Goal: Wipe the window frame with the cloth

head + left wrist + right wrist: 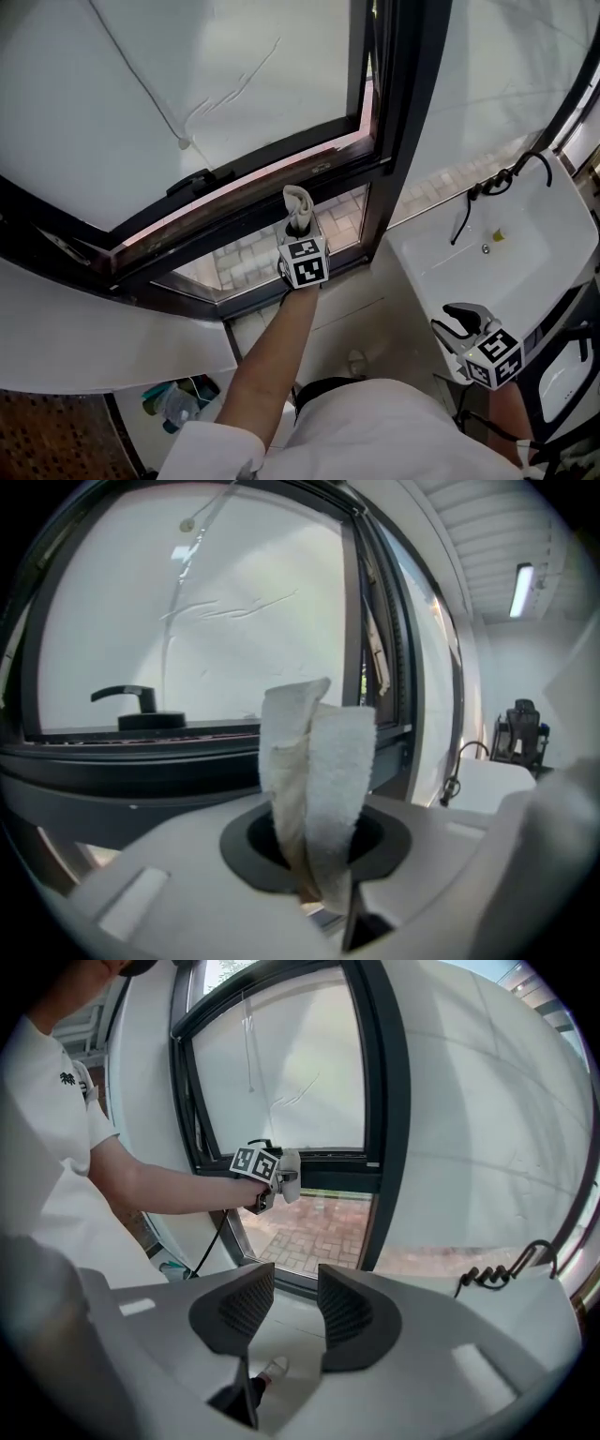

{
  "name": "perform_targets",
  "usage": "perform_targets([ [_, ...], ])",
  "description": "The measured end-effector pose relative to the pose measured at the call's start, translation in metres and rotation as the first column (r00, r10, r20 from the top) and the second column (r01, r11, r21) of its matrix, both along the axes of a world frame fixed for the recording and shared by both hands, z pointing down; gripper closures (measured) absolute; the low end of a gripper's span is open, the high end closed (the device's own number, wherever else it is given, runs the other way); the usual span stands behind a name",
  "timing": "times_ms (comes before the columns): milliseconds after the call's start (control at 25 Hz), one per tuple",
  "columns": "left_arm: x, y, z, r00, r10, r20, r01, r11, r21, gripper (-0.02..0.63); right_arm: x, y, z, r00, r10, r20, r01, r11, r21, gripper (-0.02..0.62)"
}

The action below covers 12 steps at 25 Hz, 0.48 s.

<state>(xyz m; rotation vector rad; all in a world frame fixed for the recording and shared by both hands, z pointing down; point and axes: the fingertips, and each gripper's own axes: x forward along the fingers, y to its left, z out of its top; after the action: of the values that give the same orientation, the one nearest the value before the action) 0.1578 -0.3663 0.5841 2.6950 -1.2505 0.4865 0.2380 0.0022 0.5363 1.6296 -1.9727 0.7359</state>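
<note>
Window frame (412, 94): left gripper (299, 228) is pinching the white cloth (297, 202) near it.
Right gripper (287, 1313) is hanging parted, empty; friction on the frame could drag the cloth free.

White terry cloth (319, 761), rough-napped and soft; window frame (253, 214) of smooth, dark, matt-finished metal; its pane (94, 75) milky, dull.

White sink (530, 225), black coiled cable (495, 180), brick paving (246, 262) outside
</note>
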Motion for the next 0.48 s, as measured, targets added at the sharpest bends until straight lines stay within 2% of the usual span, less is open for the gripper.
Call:
perform_targets([
  [200,0.064,0.015,0.004,0.998,0.063,-0.026,-0.064,0.998,-0.016,0.517,0.023,0.038,0.005,0.995,0.097,0.001,-0.097,0.995,-0.023,0.449],
  [480,0.146,0.027,0.001,0.988,0.153,-0.03,-0.154,0.988,-0.012,0.517,0.04,0.075,0.006,0.984,0.178,0.003,-0.178,0.983,-0.037,0.449],
])
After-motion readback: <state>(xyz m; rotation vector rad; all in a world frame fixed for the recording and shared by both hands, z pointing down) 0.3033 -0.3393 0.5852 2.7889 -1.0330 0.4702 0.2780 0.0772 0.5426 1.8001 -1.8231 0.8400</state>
